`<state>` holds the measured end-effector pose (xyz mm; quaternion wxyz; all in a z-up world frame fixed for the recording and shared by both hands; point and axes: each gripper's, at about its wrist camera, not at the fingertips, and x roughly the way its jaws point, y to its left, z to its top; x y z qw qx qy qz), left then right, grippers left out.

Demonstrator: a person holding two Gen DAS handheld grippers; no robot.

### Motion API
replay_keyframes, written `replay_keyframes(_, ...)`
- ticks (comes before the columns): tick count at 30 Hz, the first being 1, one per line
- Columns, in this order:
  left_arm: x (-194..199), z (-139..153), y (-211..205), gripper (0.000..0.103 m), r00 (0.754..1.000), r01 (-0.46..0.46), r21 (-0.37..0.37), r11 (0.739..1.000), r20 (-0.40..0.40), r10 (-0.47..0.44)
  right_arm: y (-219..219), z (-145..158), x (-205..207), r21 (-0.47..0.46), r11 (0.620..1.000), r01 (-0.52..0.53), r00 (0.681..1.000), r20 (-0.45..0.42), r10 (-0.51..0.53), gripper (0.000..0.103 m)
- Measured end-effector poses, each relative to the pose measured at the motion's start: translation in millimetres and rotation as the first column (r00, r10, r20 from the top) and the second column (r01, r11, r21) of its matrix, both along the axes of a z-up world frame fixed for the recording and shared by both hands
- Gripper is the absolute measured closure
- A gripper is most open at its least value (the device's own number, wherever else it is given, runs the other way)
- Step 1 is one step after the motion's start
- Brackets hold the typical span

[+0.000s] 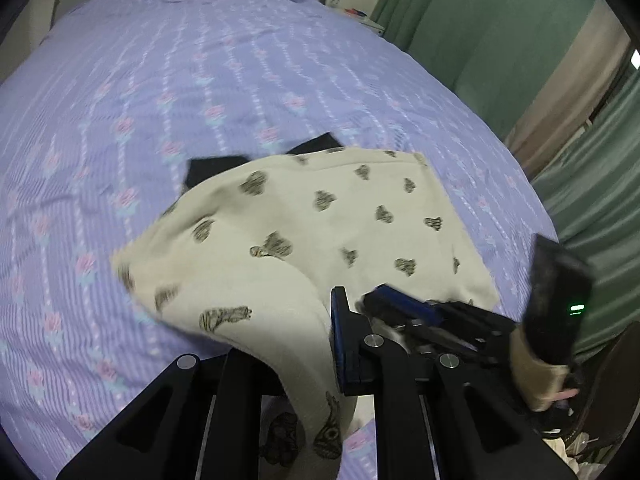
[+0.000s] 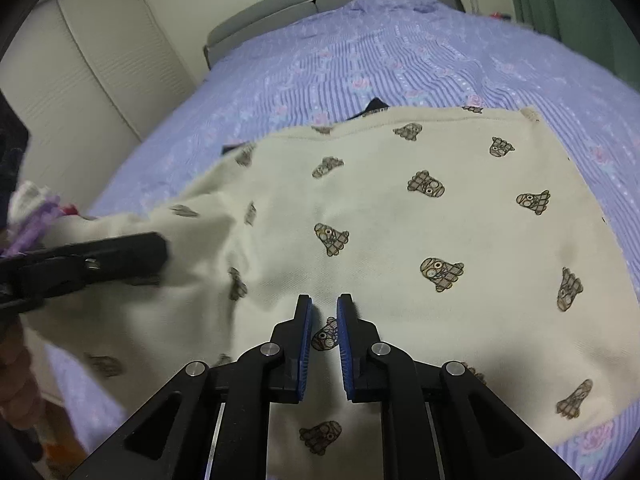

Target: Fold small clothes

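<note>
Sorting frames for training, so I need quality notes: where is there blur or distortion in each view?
Left wrist view: motion blur smears the cream garment prints and the right claw; fisheye bows the bed. Right wrist view: prints sharp at centre, left claw blurred.

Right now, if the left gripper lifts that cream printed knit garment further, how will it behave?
Probably floppy: the cream printed knit garment already drapes and sags from the left gripper. Likely light for its size, bunching into soft folds rather than holding shape. It may drag on the purple striped bedspread rather than slide.
</note>
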<state>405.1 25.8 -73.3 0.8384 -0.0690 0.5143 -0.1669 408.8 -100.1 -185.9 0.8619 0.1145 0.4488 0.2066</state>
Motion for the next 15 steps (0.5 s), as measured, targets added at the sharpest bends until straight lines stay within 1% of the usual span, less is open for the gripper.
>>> replay_keyframes(1, 2.8, 2.1, -6.6, 0.088, 1.000, 0.006, 0.006, 1.000, 0.002, -0.006, -9.2, 5.9, -1.2, 0.023, 1.000, 0.013, 1.000, 0.011, -0.013, 0.089)
replay_keyframes(3, 10.3, 4.9, -27.9, 0.088, 1.000, 0.023, 0.021, 1.000, 0.006, -0.023, -31.8, 22.1, -7.1, 0.018, 0.997, 0.072, 0.996, 0.060, -0.073, 0.089)
replay_keyframes(5, 16.8, 5.9, -52.0, 0.088, 0.998, 0.054, 0.041, 0.998, 0.012, -0.054, -56.5, 35.6, -12.2, -0.036, 0.989, 0.146, 0.985, 0.100, -0.142, 0.089)
replay_keyframes(8, 24.8, -0.2, -85.9, 0.088, 0.996, 0.088, 0.048, 0.995, -0.003, -0.088, -91.2, 47.4, -17.2, -0.115, 0.969, 0.217, 0.968, 0.155, -0.198, 0.089)
replay_keyframes(10, 26.9, -6.9, -110.8, 0.088, 0.993, 0.120, 0.064, 0.991, -0.015, -0.119, -112.3, 51.0, -18.6, -0.143, 0.956, 0.258, 0.958, 0.167, -0.233, 0.089)
replay_keyframes(12, 30.1, -17.0, -134.2, 0.088, 0.990, 0.137, 0.088, 0.987, -0.041, -0.134, -131.6, 54.8, -22.2, -0.146, 0.945, 0.292, 0.949, 0.172, -0.266, 0.089)
replay_keyframes(15, 36.8, -31.0, -157.8, 0.088, 0.987, 0.146, 0.111, 0.983, -0.079, -0.137, -152.0, 58.7, -27.3, -0.147, 0.935, 0.321, 0.939, 0.179, -0.294, 0.089)
